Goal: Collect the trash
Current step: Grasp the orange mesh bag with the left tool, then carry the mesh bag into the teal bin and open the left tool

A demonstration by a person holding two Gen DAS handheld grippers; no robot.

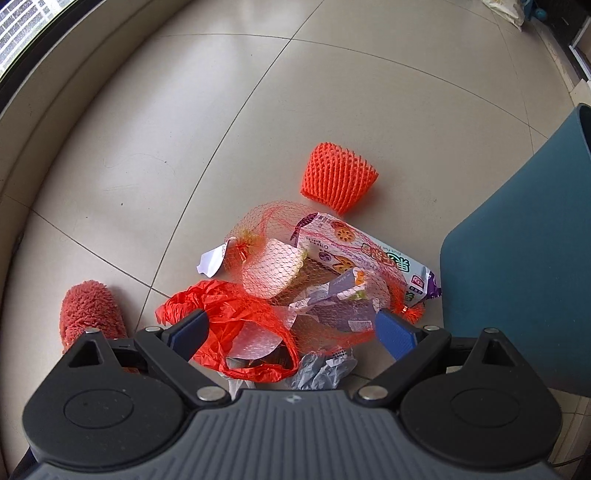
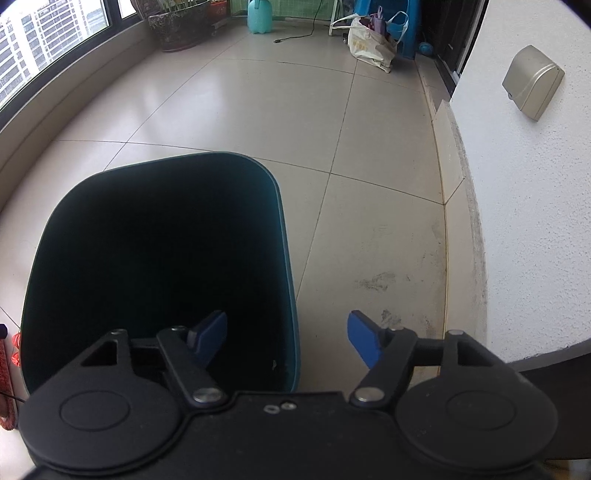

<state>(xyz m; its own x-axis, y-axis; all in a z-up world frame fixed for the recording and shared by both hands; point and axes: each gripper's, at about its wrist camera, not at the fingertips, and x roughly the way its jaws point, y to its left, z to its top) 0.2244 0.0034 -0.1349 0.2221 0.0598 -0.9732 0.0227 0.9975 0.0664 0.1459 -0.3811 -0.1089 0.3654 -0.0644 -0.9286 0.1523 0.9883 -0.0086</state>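
Observation:
A heap of trash lies on the tiled floor in the left wrist view: a red net bag (image 1: 280, 236) draped over a printed snack wrapper (image 1: 369, 254), a red plastic bag (image 1: 229, 314) and grey crumpled plastic (image 1: 321, 369). An orange foam fruit sleeve (image 1: 338, 177) lies apart, just beyond the heap. My left gripper (image 1: 293, 330) hangs open right above the heap, one finger on each side. The teal bin (image 1: 524, 277) stands to the right. My right gripper (image 2: 288, 336) is open astride the bin's right wall (image 2: 286, 258), its left finger inside and its right finger outside.
A red fuzzy slipper (image 1: 88, 314) sits left of the heap. A white wall (image 2: 535, 221) with a raised kerb runs along the right. Far back stand a plant pot (image 2: 177, 29), a teal watering can (image 2: 260, 16) and a cloth bag (image 2: 369, 44). A window ledge curves along the left.

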